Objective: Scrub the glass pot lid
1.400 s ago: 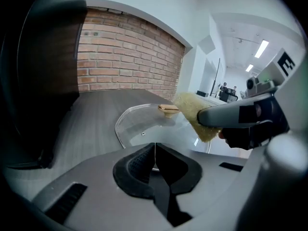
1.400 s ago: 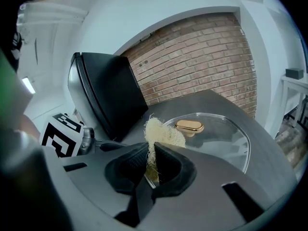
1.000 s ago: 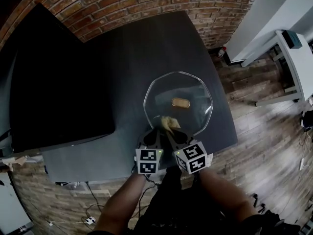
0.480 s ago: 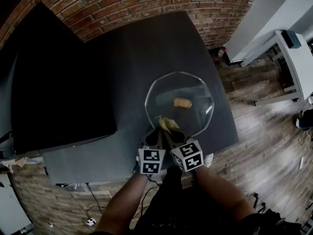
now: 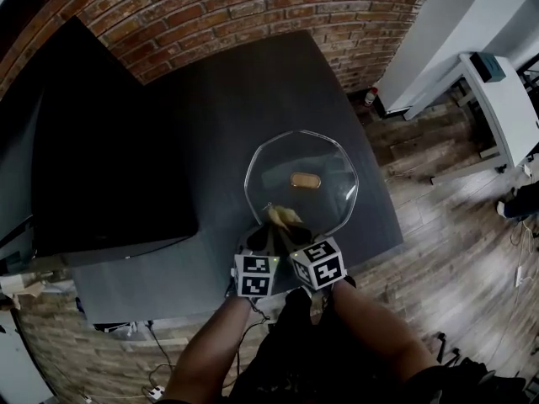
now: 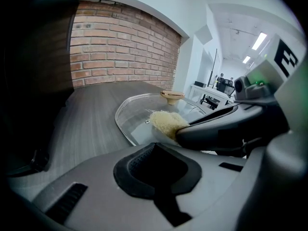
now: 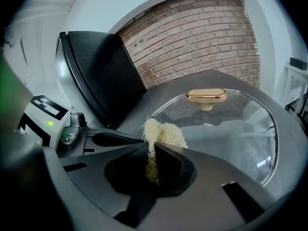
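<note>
Right claw [image 7: 153, 143] clamps the scrubber [image 7: 164, 131] against the glass lid [image 5: 328, 167]; left claw [image 6: 155, 145] closed, empty. Dark worktop [image 5: 219, 116], brick wall [image 5: 219, 7].

Hand-held grippers [image 5: 264, 236] [image 5: 285, 225] side by side (clamped)

The head view is dim and strongly fisheyed: the brick wall [image 5: 253, 15] bows, the corners go black, and the dark bench [image 5: 210, 116] swallows shadows. The glass pot lid [image 5: 324, 204] shows thin rim highlights. In the left gripper view, ceiling strip lights [image 6: 258, 41] overexpose the far room. The right gripper view is vignetted, with the loofah scrubber [image 7: 163, 131] sharp.
</note>
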### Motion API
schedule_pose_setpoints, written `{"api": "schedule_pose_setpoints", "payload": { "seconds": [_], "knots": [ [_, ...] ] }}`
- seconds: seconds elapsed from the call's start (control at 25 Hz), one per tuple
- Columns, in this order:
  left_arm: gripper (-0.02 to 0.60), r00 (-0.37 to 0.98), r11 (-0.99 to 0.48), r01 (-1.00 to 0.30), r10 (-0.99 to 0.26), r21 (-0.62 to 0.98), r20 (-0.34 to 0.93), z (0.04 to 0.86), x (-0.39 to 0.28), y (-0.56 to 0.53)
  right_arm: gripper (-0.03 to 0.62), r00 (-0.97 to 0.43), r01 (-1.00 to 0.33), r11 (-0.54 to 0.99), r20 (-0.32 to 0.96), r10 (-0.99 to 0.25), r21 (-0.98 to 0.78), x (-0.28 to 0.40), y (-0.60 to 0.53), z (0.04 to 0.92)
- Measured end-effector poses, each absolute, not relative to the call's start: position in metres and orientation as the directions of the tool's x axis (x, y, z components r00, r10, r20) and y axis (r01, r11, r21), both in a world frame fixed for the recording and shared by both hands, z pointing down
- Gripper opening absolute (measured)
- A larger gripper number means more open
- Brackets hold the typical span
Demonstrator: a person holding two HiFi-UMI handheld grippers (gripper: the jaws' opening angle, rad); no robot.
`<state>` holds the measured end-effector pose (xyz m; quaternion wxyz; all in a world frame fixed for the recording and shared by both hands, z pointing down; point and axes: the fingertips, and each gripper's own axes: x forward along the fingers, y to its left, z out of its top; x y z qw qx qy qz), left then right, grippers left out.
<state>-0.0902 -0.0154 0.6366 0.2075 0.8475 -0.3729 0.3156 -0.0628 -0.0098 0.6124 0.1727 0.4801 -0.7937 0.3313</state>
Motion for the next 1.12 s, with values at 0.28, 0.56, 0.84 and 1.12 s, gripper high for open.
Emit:
{"api": "schedule_pose_setpoints", "payload": {
  "seconds": [0.28, 0.56, 0.84, 1.12],
  "knots": [
    [0.032, 0.503, -0.618, -0.777, -0.492, 0.122, 0.711, 0.641, -0.090, -0.012, 0.041, -0.517, -0.856, 0.360, 0.605, -0.605, -0.371, -0.057, -0.004, 0.612],
    [0.032, 0.479, -0.586, -0.802, -0.509, 0.121, 0.715, 0.639, -0.090, -0.013, 0.041, -0.550, -0.833, 0.415, 0.623, -0.556, -0.365, -0.038, 0.004, 0.610],
    [0.032, 0.469, -0.580, -0.807, -0.521, 0.108, 0.713, 0.637, -0.089, -0.016, 0.041, -0.557, -0.827, 0.432, 0.634, -0.536, -0.361, -0.012, 0.004, 0.609],
    [0.032, 0.458, -0.569, -0.816, -0.533, 0.099, 0.711, 0.634, -0.089, -0.017, 0.041, -0.543, -0.836, 0.423, 0.641, -0.543, -0.350, 0.027, -0.002, 0.606]
  ]
}}
